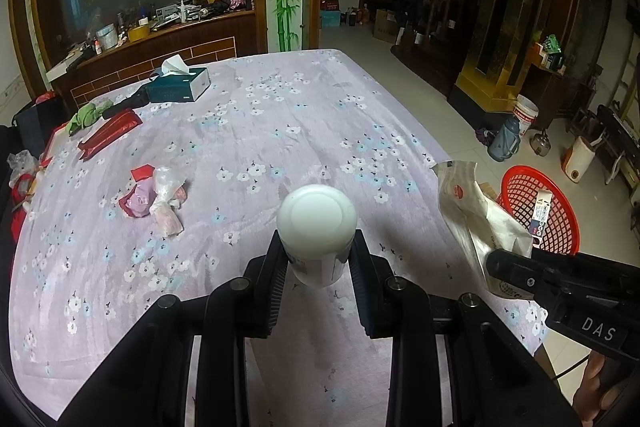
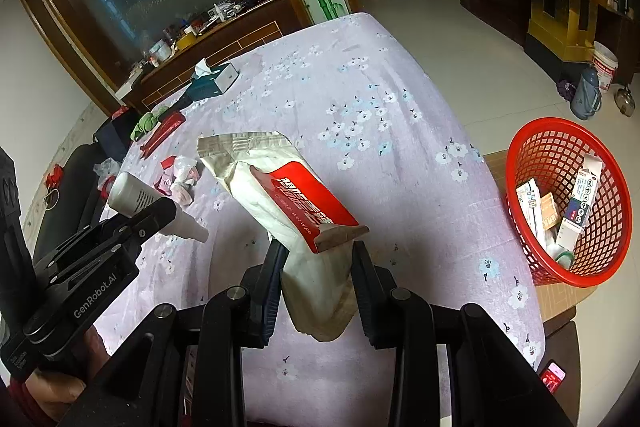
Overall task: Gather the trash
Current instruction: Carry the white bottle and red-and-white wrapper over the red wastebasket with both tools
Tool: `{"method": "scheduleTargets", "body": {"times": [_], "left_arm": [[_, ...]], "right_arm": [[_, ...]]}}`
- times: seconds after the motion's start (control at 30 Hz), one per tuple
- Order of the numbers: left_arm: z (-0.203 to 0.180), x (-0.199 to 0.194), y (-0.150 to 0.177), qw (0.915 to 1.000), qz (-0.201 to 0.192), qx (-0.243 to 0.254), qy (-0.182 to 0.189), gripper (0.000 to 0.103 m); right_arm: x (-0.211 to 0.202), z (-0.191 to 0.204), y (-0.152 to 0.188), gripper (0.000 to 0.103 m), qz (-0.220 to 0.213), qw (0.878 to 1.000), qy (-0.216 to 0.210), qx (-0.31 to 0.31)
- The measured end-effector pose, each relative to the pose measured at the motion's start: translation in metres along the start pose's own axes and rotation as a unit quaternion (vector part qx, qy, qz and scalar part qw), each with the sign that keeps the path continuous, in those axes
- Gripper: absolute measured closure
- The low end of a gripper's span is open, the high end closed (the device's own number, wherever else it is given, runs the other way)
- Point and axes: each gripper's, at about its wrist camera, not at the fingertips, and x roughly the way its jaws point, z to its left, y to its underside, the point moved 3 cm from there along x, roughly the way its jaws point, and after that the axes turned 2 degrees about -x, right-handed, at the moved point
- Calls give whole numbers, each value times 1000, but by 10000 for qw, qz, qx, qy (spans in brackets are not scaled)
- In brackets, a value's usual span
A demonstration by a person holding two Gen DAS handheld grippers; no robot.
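Between your right gripper's (image 2: 316, 279) fingers sits the soft, crushable wet-wipe pack (image 2: 288, 203), clenched low near its end, while your left gripper (image 1: 318, 267) grasps the stiff, slick white bottle (image 1: 316, 227) mid-body, both left of the red basket (image 2: 520, 163).

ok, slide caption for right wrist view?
Right gripper clamps a red-and-white wet-wipe pack near the red plastic mesh basket.
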Motion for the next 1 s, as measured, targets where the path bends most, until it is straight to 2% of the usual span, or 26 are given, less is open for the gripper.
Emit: {"method": "scheduleTargets", "body": {"times": [0.47, 1.0], "left_arm": [[-10, 11, 3, 9999, 69, 104, 70, 74], [-48, 23, -1, 9980, 204, 486, 342, 74]], "right_arm": [[1, -7, -4, 67, -6, 10000, 28, 67], [-9, -34, 0, 67, -64, 9991, 192, 381]]}}
